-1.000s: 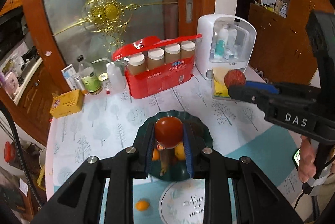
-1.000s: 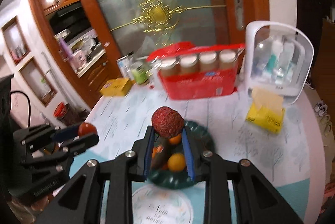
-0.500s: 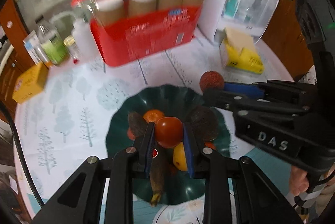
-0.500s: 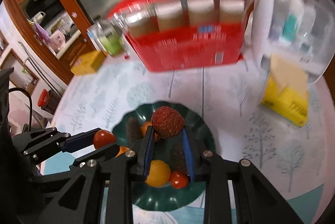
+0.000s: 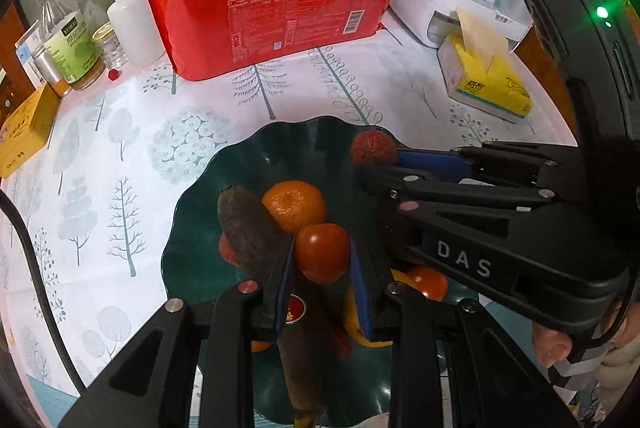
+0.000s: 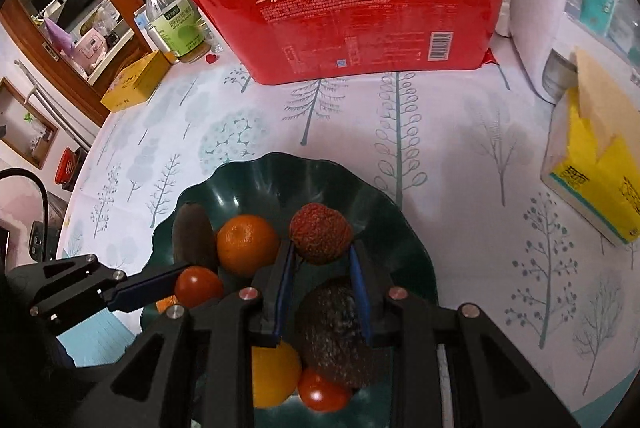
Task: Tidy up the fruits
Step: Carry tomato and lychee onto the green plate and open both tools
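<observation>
Left gripper pitched steeply down, blue pads clamped on a tomato. Right gripper alongside, tilted down likewise, pads pinching a lychee. Fingers of a hand wrapped on right gripper's handle.

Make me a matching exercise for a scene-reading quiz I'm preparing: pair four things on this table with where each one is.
Things:
1. smooth red tomato
2. bumpy red lychee
3. round orange mandarin
4. yellow tissue pack

Places:
A. on the tree-print tablecloth, off the plate
B. between the right gripper's fingers
C. lying in the dark green plate
D. between the left gripper's fingers

Pairs: 1-D, 2-B, 3-C, 4-A
</observation>
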`<state>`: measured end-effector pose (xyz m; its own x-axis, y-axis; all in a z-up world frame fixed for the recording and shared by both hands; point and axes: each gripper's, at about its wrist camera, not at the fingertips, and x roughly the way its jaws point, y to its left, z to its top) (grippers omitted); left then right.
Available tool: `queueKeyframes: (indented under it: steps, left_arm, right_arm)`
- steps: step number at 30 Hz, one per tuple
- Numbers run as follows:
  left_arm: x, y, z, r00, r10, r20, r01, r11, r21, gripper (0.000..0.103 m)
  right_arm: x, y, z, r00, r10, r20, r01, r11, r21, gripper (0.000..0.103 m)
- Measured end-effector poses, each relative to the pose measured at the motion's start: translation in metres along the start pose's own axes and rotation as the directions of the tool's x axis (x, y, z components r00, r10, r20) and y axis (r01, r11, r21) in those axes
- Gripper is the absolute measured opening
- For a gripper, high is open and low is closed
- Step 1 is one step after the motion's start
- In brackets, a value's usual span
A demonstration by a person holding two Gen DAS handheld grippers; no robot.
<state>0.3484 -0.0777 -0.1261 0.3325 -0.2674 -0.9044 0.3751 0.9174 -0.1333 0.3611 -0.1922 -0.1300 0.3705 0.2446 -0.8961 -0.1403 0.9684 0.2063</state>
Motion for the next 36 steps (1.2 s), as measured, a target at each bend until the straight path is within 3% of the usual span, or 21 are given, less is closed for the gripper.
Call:
queueKeyframes:
  steps: [9, 13, 20, 36]
  left_arm:
    - [-0.007, -0.004, -0.003, 1.0, 0.008, 0.006, -0.008, 1.0, 0.009, 0.032]
    - [-0.016, -0.006, -0.005, 1.0, 0.004, 0.022, -0.004, 1.0, 0.001, 0.046]
    - [-0.036, -0.01, -0.01, 0.999, 0.003, 0.042, -0.003, 1.0, -0.002, 0.047]
    - [-0.115, -0.027, -0.051, 0.992, 0.057, 0.112, -0.055, 0.998, -0.025, 0.076]
  right_arm:
    - [0.003, 0.003, 0.002, 1.0, 0.008, -0.008, -0.008, 1.0, -0.016, 0.033]
    - [-0.005, 0.004, 0.0, 1.0, 0.017, 0.007, -0.016, 1.0, -0.011, 0.033]
    - [-0.027, 0.011, -0.004, 0.999, 0.012, 0.05, -0.011, 1.0, -0.024, 0.033]
    - [-0.098, 0.026, -0.044, 0.992, 0.028, 0.125, -0.026, 1.0, -0.015, 0.033]
